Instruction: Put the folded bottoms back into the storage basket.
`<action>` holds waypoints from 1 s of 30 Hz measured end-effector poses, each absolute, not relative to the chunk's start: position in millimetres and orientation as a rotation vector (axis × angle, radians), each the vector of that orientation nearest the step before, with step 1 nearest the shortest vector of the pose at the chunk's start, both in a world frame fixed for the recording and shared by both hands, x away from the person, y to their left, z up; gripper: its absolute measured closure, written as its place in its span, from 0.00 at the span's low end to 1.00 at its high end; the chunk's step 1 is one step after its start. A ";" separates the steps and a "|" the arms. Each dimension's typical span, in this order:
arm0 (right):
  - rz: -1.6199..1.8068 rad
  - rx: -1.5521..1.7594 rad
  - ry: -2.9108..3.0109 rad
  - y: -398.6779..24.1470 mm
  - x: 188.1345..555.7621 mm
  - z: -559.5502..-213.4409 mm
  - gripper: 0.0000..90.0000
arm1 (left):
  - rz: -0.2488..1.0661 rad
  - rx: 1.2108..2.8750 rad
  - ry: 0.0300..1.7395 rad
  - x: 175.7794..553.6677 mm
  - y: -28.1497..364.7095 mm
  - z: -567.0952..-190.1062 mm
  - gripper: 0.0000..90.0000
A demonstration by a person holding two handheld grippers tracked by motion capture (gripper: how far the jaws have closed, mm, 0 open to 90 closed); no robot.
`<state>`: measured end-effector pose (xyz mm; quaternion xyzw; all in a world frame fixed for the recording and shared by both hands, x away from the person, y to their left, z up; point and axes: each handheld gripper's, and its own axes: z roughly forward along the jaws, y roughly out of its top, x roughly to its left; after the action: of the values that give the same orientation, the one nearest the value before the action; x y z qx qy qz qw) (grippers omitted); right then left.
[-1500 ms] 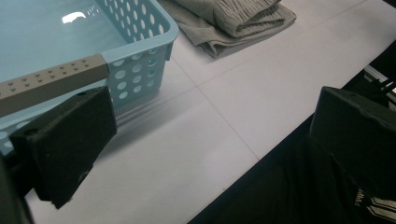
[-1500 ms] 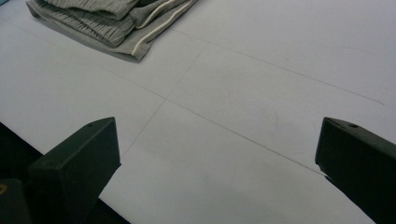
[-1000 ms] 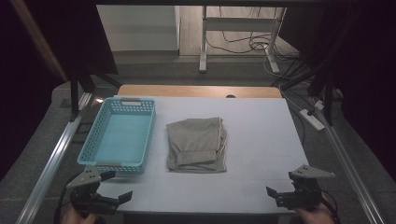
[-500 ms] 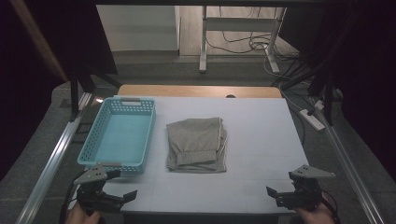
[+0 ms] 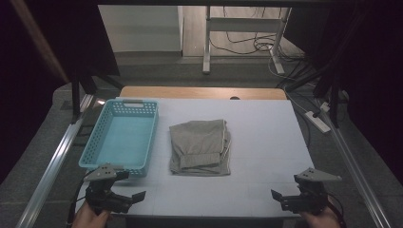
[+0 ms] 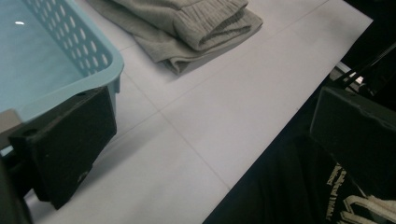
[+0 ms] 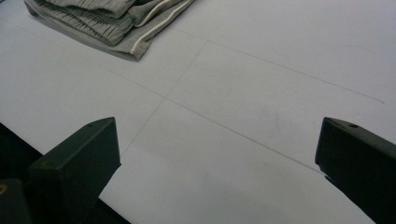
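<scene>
Black jaws on both grippers were spread wide with nothing between them, the left gripper [image 5: 124, 199] hovering at about 7 o'clock on the white table [image 5: 266, 142] and the right gripper [image 5: 285, 199] at about 5 o'clock. Further out, the folded grey garment [image 5: 200, 147] lay flat mid-table, untouched. Just beside it at 9 o'clock sat the light blue basket [image 5: 97, 142].
</scene>
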<state>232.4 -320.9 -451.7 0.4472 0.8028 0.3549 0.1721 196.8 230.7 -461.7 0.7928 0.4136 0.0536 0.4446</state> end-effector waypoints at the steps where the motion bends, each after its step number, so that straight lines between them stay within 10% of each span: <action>1: 1.008 1.269 2.278 -320.9 232.4 -451.7 0.00 | 0.130 1.965 1.023 198.0 229.6 -461.5 0.00; 30: 1.006 1.264 2.286 -320.7 232.2 -451.6 0.00 | 0.110 2.066 0.982 239.3 188.7 -455.3 0.00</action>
<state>232.2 -320.7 -451.6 0.4450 0.8046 0.3543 0.1703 239.3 188.7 -455.3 0.8215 0.3904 0.0436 0.4132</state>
